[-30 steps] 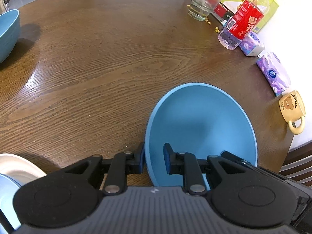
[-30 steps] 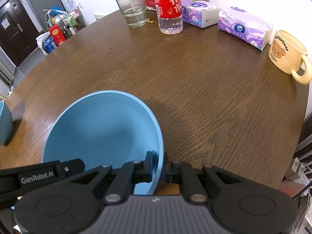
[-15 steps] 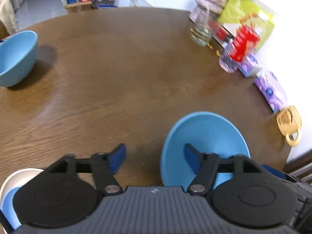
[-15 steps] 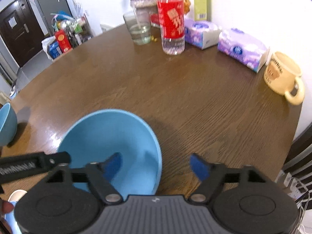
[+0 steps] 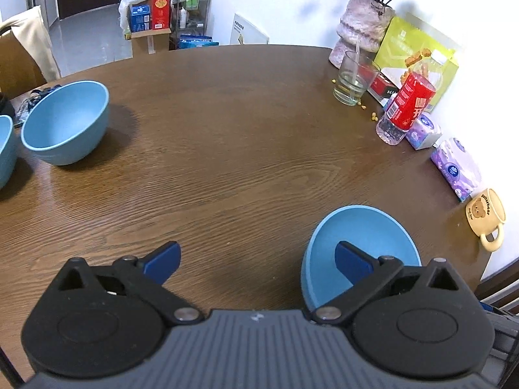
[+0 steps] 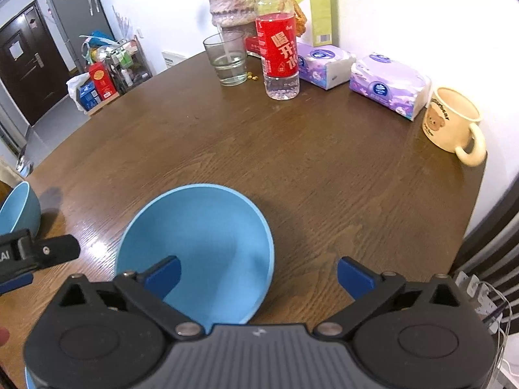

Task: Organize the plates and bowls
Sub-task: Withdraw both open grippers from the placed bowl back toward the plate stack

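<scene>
Both grippers are spread wide, holding nothing: left [image 5: 256, 261], right [image 6: 258, 274]. The bowl [image 6: 198, 243] sits on the table [image 6: 324, 162] between them.

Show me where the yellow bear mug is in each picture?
Left wrist view: the yellow bear mug is at the far right edge, past the purple tissue pack.
Right wrist view: the mug is at the upper right, near the table's edge.
Shared landmark: the red-labelled bottle beside the glass.
</scene>
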Demonstrator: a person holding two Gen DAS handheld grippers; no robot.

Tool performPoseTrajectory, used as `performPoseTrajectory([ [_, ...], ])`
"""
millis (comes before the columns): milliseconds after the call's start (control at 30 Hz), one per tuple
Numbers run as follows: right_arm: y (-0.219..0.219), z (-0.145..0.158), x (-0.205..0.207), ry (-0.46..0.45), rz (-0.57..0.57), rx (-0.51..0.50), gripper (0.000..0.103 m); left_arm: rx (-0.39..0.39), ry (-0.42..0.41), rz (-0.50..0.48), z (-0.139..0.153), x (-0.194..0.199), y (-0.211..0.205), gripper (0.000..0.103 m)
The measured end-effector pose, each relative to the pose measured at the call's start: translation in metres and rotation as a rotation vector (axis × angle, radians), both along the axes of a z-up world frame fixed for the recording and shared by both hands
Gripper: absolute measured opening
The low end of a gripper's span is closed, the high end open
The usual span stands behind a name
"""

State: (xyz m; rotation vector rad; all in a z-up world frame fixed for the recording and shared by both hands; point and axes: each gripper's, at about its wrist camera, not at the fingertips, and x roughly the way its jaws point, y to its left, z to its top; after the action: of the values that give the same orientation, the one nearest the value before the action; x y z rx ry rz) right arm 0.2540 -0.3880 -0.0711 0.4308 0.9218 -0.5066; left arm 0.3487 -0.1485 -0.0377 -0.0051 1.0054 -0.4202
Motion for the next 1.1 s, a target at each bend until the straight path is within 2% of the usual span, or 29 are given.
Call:
performPoseTrajectory([
  [333,0.036,0.019,-0.017,-0.019,0.011,-0.012,0.103,-0.015,-0.021,0.018,0.023,-0.016,0.043,0.103],
  [633,0.083,0.032,-0.022,-0.048,0.075,-0.029,0.103,-0.017,-0.03,0.059,0.037,-0.023,0.094,0.103],
  [800,0.113,0.035,-0.023,-0.056,0.119,-0.036,0.103,-0.017,-0.036,0.086,0.039,-0.029,0.131,0.103],
  [1100,0.172,0.038,-0.016,-0.056,0.209,-0.034,0.103,-0.005,-0.034,0.194,0.039,-0.028,0.21,0.103],
])
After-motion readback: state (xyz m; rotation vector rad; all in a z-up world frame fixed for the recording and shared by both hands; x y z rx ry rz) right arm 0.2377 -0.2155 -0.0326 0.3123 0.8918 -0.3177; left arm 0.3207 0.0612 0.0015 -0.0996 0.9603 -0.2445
